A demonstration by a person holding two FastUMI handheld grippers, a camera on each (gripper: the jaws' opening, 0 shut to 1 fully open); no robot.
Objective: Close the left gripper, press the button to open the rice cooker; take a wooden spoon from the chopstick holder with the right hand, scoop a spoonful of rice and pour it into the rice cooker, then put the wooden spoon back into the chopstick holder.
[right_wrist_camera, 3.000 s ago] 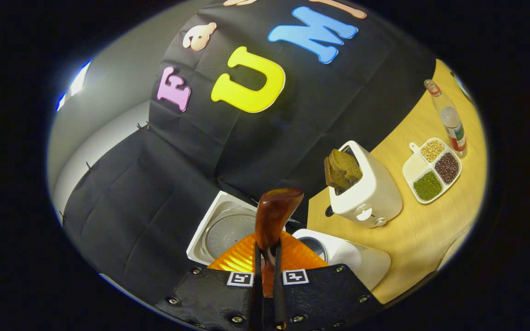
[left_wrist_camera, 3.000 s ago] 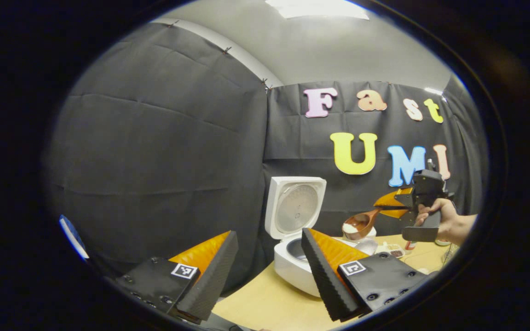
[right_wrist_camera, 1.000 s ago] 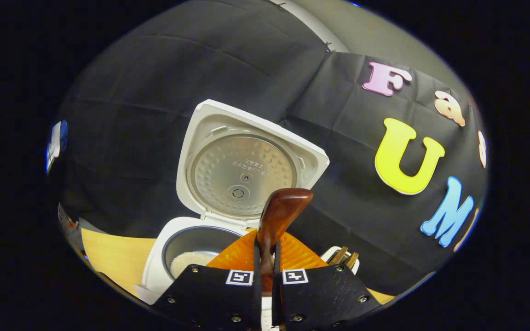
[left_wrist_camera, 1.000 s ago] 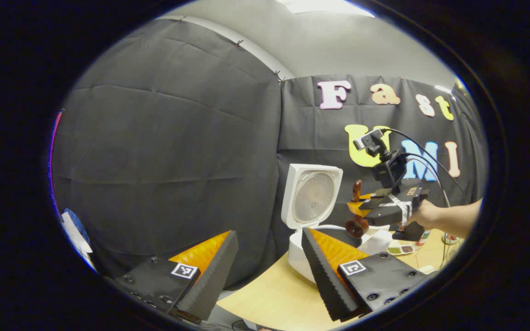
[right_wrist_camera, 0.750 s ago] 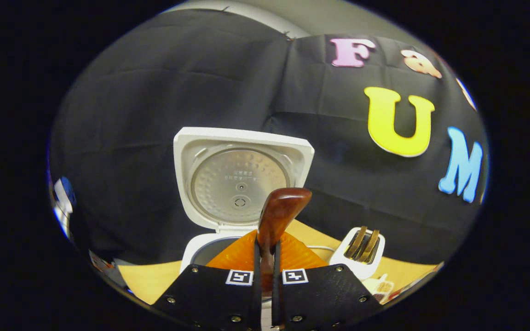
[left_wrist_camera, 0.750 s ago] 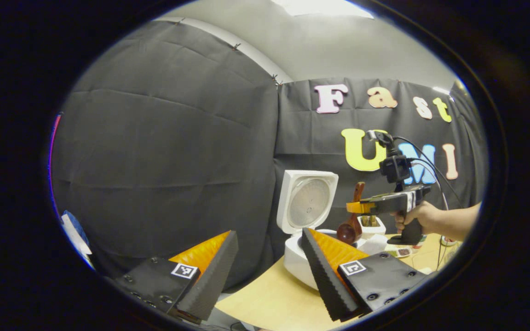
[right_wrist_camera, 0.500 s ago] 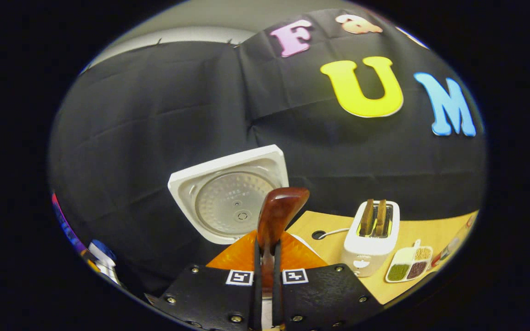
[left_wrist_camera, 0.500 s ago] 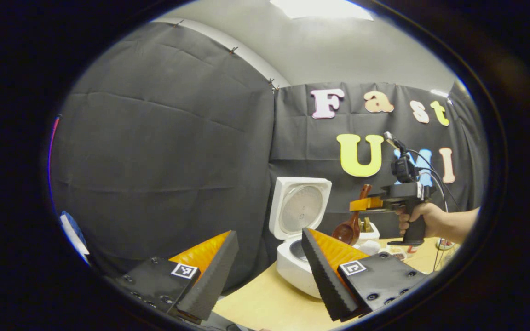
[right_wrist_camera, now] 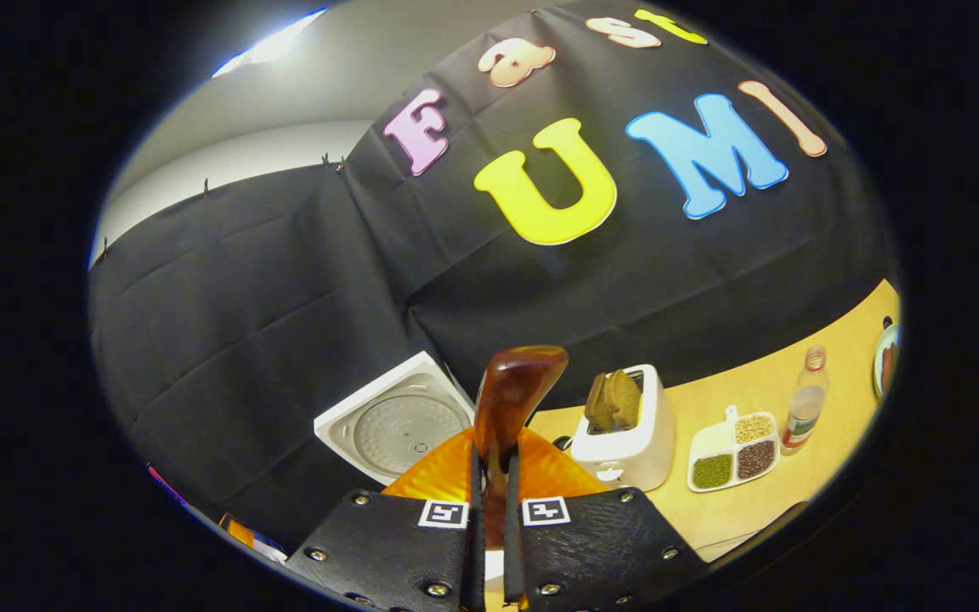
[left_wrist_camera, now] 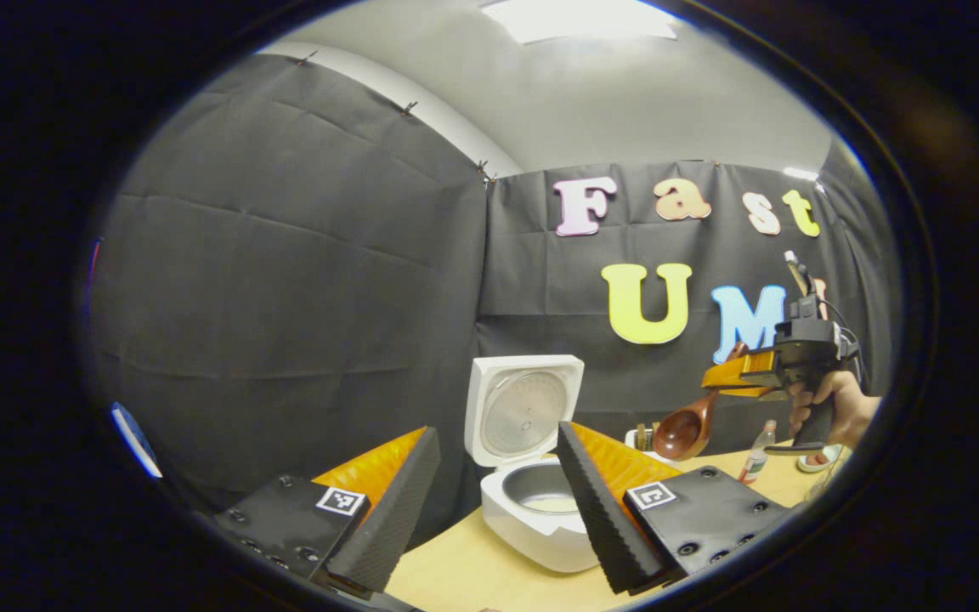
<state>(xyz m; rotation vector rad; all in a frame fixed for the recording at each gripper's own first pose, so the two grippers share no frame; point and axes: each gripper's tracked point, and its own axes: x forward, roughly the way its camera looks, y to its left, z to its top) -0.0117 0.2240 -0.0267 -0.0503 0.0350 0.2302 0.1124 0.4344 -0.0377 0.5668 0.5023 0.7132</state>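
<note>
Left gripper [left_wrist_camera: 498, 501] at bottom of frame, fingers spread wide, nothing between them. Rice cooker [left_wrist_camera: 532, 510] at lower centre on the wooden table [left_wrist_camera: 472, 569], lid [left_wrist_camera: 523, 408] standing upright, pale contents in the pot, possibly rice. At right edge, a hand [left_wrist_camera: 834, 408] holds the right gripper [left_wrist_camera: 740, 374], clamped on a wooden spoon [left_wrist_camera: 685, 429] whose bowl hangs lower left. Small bottle [left_wrist_camera: 755, 459] beneath.

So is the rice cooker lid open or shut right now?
Open: the rice cooker lid stands upright, and the inner pot is exposed.
</note>
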